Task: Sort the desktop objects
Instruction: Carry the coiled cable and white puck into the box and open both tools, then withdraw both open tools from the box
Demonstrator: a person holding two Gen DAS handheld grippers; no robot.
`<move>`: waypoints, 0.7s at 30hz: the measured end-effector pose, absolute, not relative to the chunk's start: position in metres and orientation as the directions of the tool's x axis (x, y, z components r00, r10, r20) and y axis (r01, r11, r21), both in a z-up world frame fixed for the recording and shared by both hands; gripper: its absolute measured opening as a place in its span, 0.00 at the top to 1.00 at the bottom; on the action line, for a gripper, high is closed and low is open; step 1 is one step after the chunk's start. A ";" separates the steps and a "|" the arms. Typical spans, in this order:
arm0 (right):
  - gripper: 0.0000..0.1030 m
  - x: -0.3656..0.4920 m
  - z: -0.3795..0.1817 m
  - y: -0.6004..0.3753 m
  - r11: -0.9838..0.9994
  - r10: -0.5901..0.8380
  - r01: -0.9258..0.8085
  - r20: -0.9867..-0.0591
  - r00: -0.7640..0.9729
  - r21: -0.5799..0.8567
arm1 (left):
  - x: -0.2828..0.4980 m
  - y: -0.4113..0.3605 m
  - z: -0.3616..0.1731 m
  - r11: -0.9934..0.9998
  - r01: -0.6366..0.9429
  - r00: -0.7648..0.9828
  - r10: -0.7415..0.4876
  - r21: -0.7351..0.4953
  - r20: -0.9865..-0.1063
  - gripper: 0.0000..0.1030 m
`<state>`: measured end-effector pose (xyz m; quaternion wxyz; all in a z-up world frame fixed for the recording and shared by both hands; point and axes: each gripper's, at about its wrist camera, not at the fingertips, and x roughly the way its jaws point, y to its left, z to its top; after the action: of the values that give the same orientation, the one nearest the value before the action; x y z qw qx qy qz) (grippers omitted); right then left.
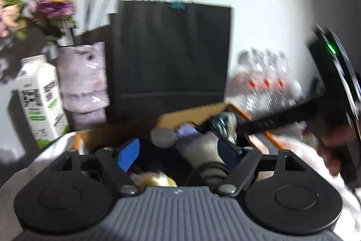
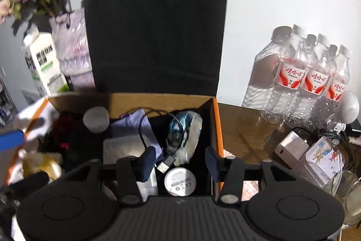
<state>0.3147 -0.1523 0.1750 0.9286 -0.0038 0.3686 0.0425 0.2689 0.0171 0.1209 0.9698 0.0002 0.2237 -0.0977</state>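
Several items are already boxed [image 2: 216, 123]; a charger [image 2: 291, 149] (on the counter [image 2: 246, 125]) remains; both hand-held grippers [image 2: 180, 160] are spread wide, empty.

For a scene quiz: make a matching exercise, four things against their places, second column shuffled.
Things:
1. milk carton
2. water bottles
3. white disc
4. white charger

Places:
a. inside the box, between the right gripper's fingers
b. on the table right of the box
c. left of the black bag
d. against the wall, far right

Pairs: 1-c, 2-d, 3-a, 4-b
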 end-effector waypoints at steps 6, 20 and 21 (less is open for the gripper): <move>0.49 0.297 0.195 -0.149 0.995 0.085 -0.096 -0.671 0.737 0.021 | 0.275 0.031 0.143 0.998 0.011 0.832 -0.044 -0.064 -0.554 0.04; 0.36 0.199 0.212 -0.120 0.990 0.129 -0.137 -0.600 0.790 0.032 | 0.197 0.029 0.143 0.997 -0.071 0.819 0.043 -0.027 -0.572 0.00; 0.35 0.190 0.211 -0.120 0.989 0.133 -0.141 -0.593 0.794 0.033 | 0.187 0.029 0.142 0.997 -0.071 0.822 0.039 -0.034 -0.568 0.00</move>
<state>0.1900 -0.1198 0.2106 0.9472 -0.0063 0.3124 0.0723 0.1873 0.0287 0.1419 0.9540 -0.0270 0.2971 0.0290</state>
